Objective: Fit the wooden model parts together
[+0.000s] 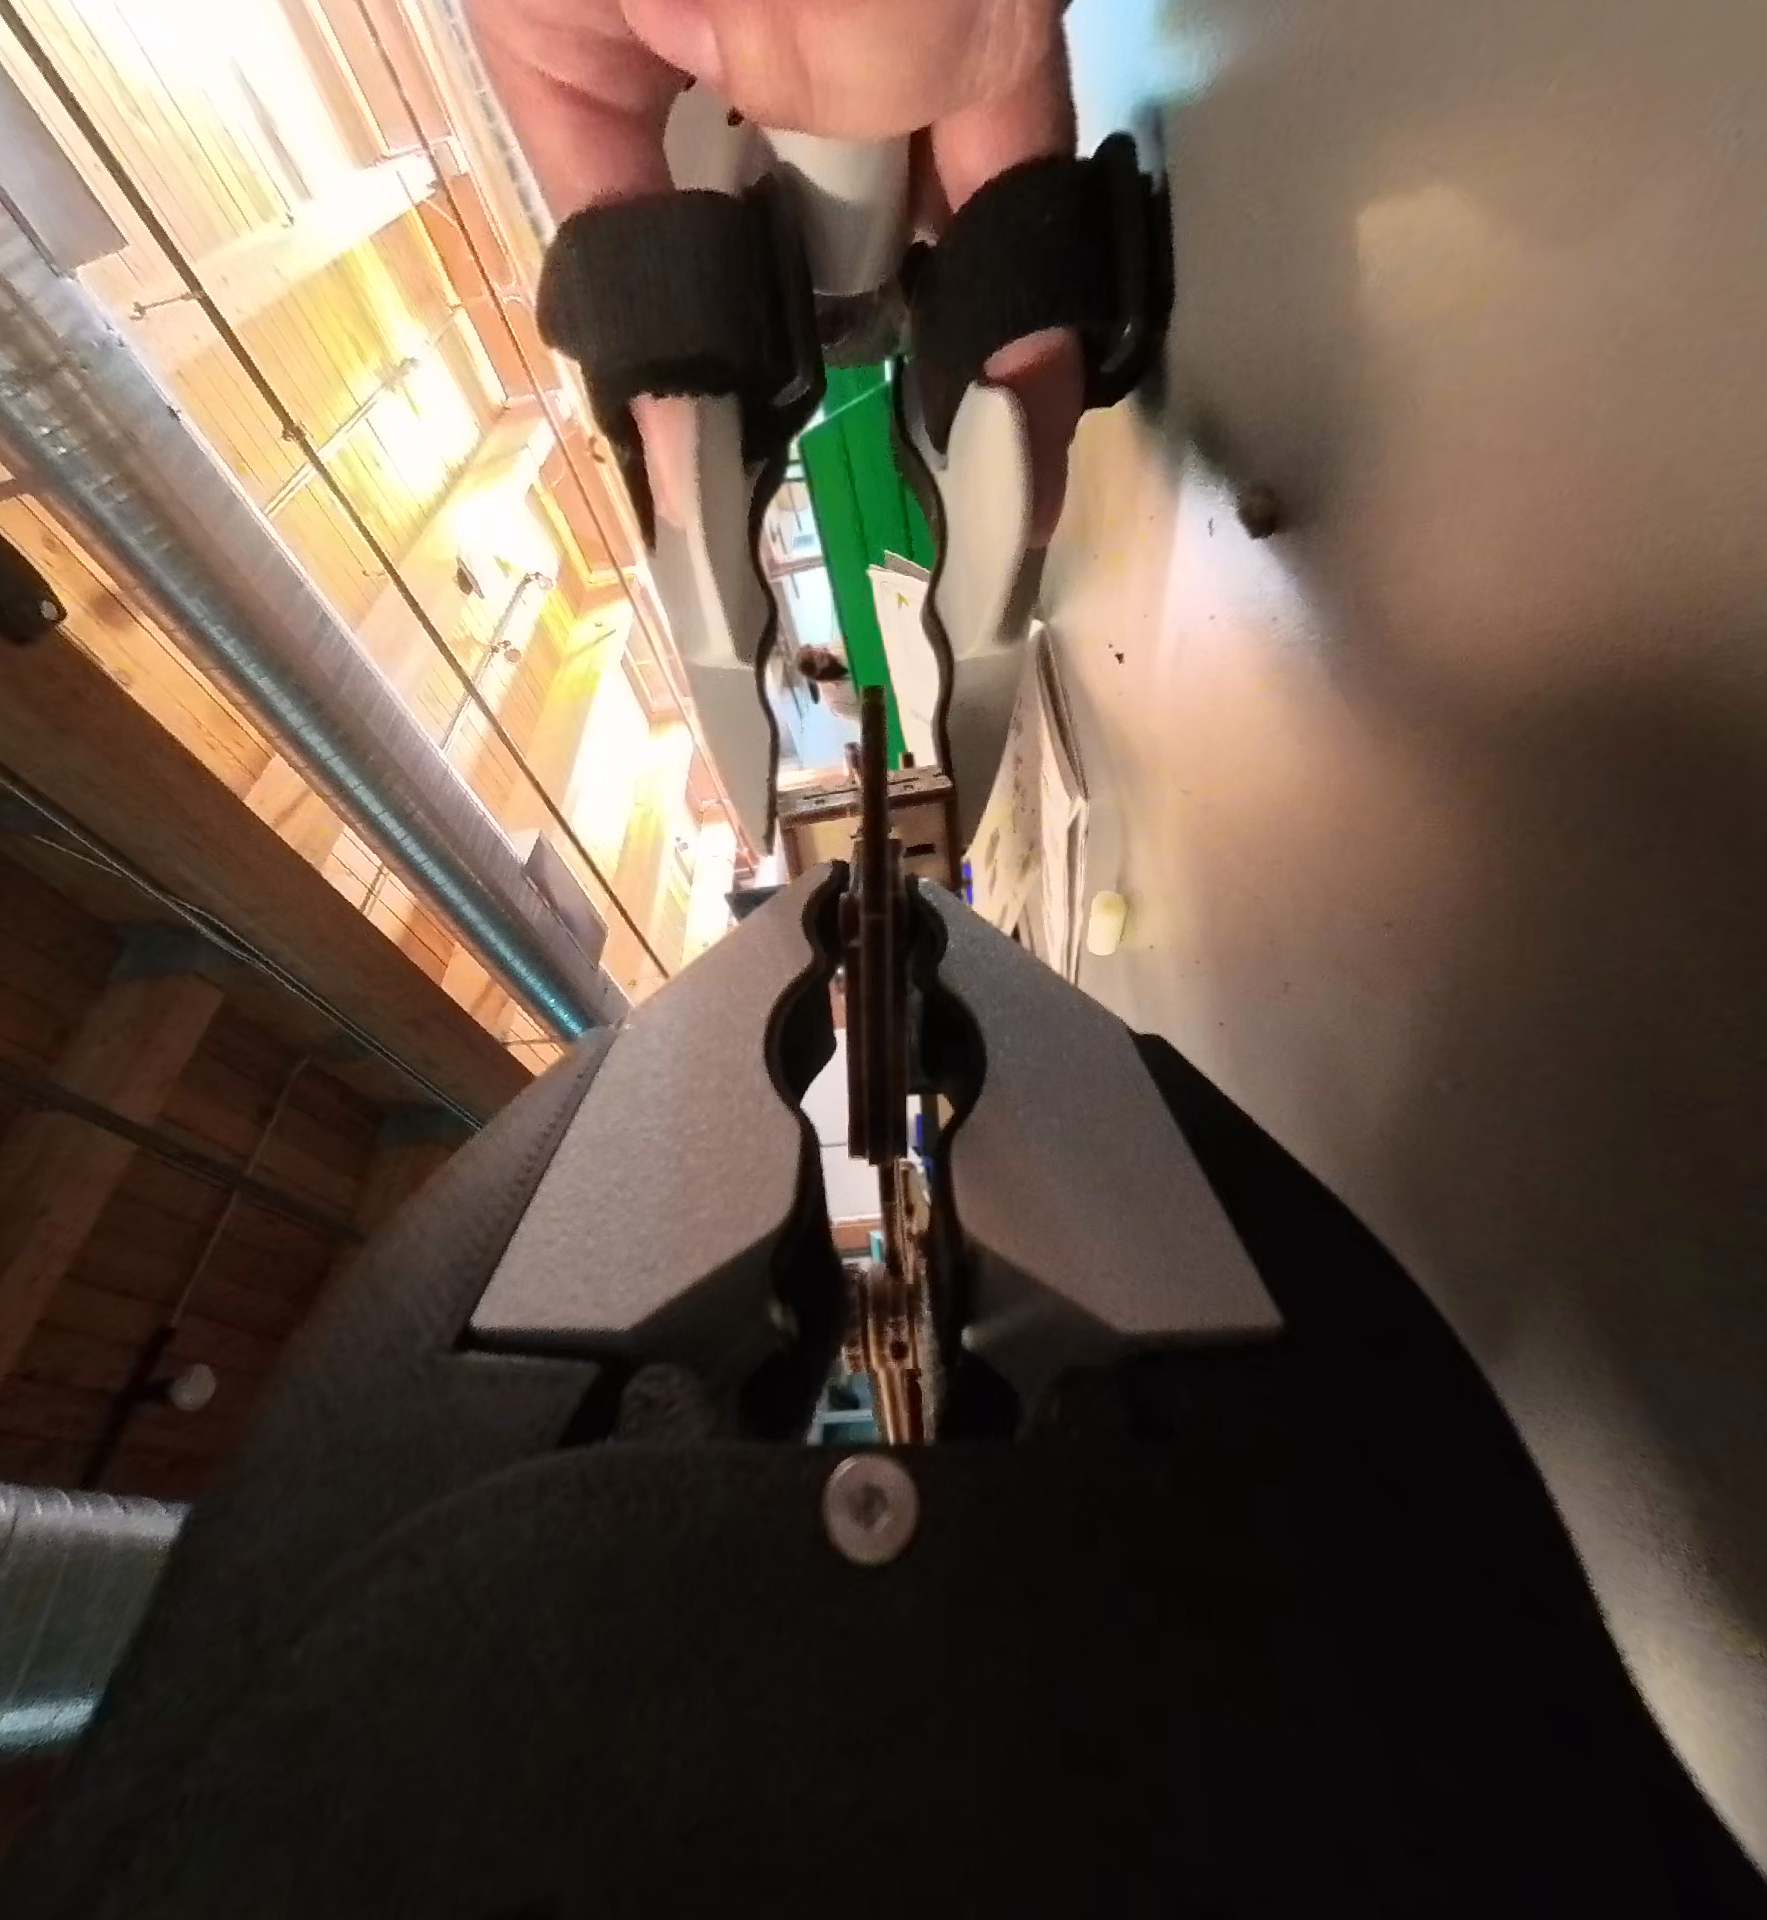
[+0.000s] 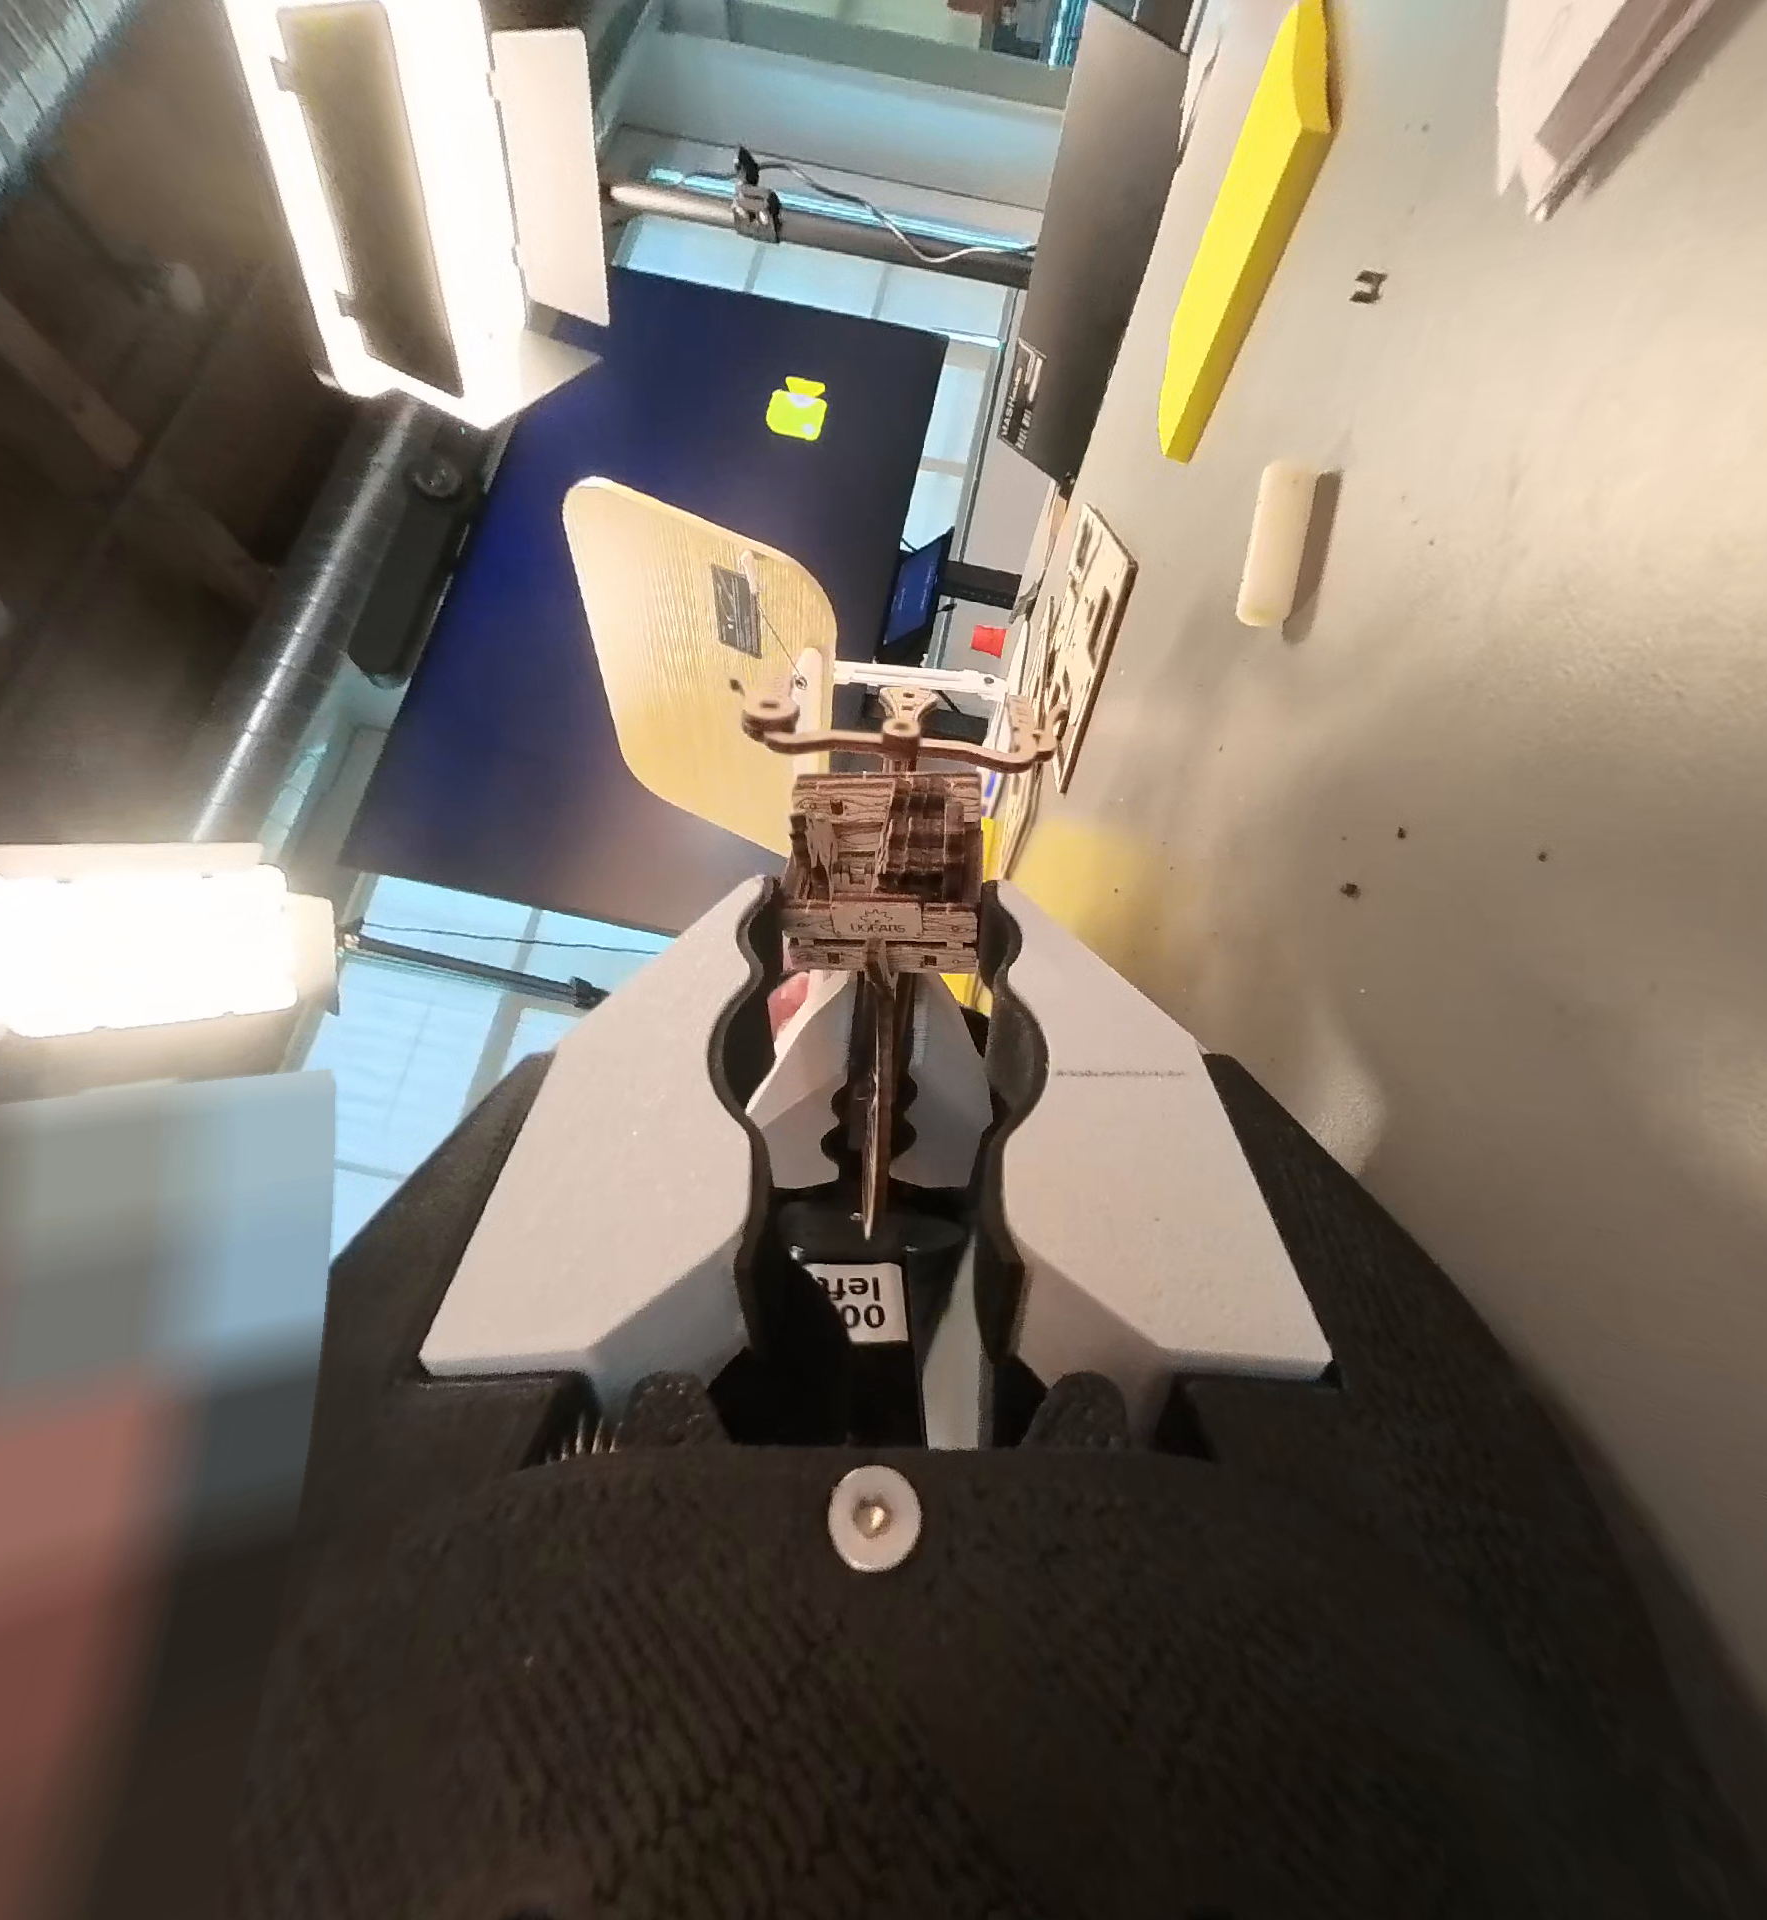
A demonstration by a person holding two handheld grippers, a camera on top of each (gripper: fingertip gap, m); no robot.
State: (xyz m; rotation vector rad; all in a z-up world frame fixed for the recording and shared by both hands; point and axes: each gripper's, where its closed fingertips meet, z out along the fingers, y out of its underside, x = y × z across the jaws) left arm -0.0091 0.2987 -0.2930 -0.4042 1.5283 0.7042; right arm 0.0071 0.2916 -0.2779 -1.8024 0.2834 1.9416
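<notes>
Left hand-held gripper: clamped edge-on upon a flat wooden part. Right hand-held gripper, at 12 o'clock opposite: clamped on the wooden model body. Advice: align the part's edge with the body's slot squarely, press gently, avoid twisting.

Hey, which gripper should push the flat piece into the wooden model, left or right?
Left, probably. The left gripper pinches the thin flat piece edge-on, aimed at the boxy model that the right gripper clamps, so right is better placed to brace.
</notes>
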